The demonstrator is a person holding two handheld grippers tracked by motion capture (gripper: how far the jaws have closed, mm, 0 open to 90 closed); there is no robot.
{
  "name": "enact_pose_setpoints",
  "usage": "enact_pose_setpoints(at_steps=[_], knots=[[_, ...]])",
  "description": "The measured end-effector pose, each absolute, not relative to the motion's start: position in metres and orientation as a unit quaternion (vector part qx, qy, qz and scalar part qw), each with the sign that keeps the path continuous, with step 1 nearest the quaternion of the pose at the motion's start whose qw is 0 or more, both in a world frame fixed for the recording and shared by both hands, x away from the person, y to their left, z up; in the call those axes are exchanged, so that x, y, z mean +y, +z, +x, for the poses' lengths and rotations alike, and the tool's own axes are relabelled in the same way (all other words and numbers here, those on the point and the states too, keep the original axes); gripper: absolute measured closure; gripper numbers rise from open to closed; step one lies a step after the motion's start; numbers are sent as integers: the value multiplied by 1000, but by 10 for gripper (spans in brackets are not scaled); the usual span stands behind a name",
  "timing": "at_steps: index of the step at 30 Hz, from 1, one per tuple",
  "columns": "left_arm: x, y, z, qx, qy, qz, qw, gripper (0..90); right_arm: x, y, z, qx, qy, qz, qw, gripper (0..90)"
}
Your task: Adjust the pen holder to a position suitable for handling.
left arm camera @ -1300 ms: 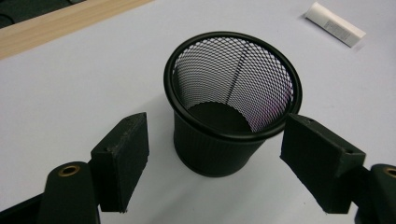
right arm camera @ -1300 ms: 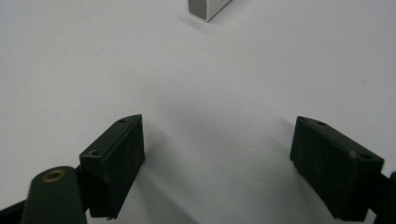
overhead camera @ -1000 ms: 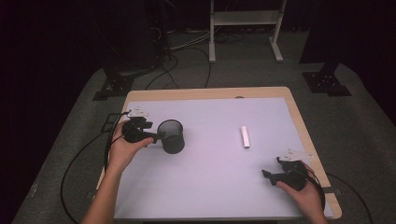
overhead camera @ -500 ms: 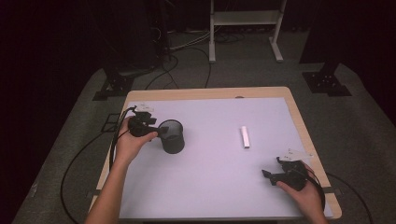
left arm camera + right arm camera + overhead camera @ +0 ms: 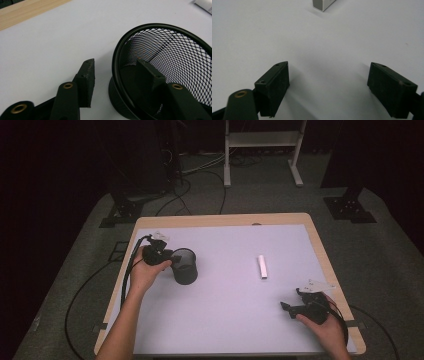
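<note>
A black mesh cup stands upright at the left of the pale mat. My left gripper is at its near rim. In the left gripper view the cup has one jaw inside it and the other outside. The left gripper straddles the wall with a gap on the outer side, so it is open. My right gripper rests low at the front right, open with only bare mat between its jaws. A small white box lies flat right of centre, ahead of the right gripper.
The wooden table edge frames the mat. Cables trail off the left side to the floor. A white stand and dark equipment bases stand on the carpet beyond the table. The white box's corner lies past the cup.
My left hand has shifted slightly up and back at the cup's rim. The cup, the white box and my right gripper stay in place.
</note>
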State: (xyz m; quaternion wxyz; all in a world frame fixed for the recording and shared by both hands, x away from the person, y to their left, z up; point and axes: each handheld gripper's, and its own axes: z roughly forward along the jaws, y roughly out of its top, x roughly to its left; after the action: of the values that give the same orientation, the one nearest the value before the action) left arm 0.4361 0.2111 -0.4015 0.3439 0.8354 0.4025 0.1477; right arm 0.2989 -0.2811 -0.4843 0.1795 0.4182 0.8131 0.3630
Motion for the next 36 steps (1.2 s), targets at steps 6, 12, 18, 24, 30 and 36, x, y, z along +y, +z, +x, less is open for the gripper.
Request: enact_pose_setpoints(at_steps=[6,12,18,24,30,36], knots=[[208,-406,439,402,143,841,333,576,-281,-484,299,813,363,419,179,168],[204,-407,440,409,143,841,324,657,-281,-484,299,813,363,419,179,168],[201,-407,439,410,151,841,320,744,-281,-484,299,813,363,419,179,168],[199,-404,439,414,141,843,312,792,-281,-484,299,813,363,419,179,168],[196,-399,436,408,132,846,317,823,-281,-484,299,812,363,419,179,168],[195,-397,433,407,137,845,318,827,-281,-484,299,813,363,419,179,168]])
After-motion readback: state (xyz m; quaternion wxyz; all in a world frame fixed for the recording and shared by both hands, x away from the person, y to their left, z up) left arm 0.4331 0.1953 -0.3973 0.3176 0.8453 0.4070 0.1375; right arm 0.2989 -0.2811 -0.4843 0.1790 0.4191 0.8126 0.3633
